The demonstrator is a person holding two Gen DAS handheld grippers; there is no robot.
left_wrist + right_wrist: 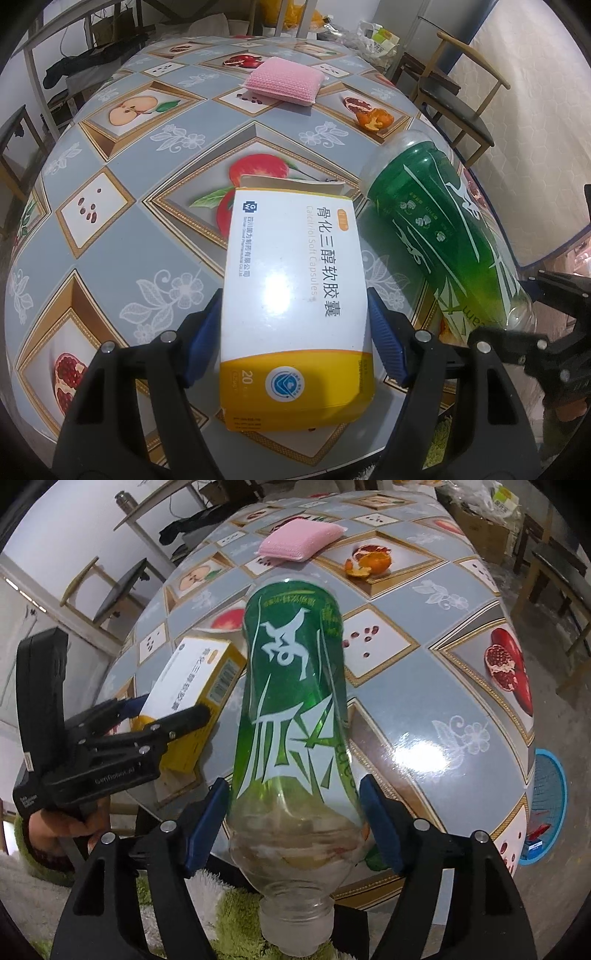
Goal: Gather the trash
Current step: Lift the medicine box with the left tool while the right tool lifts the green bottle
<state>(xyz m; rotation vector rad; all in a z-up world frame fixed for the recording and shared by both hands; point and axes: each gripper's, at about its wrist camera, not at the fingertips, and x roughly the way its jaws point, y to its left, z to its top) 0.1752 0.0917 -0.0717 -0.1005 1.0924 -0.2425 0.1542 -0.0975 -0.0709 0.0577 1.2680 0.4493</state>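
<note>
Lying between the blue pads of the left gripper (295, 332), a white-and-yellow cardboard medicine box (293, 295) is being clamped just above the near edge of a round table with a grey fruit-print cover (122, 229). Beside it the right gripper (293, 825) is squeezing a clear plastic bottle with a green label (291, 701), its uncapped neck pointing back toward the camera. Farther across the table, a pink rectangular sponge (282, 83) and an orange peel (375, 118) are sitting well apart from both grippers.

You get even, fairly bright indoor light from overhead. Glare patch on the glossy table (417, 753) and on the medicine box (280, 291). Soft shadows only. Heavy fisheye bend, black vignette corners. Focus sharp centrally, softer toward edges.
</note>
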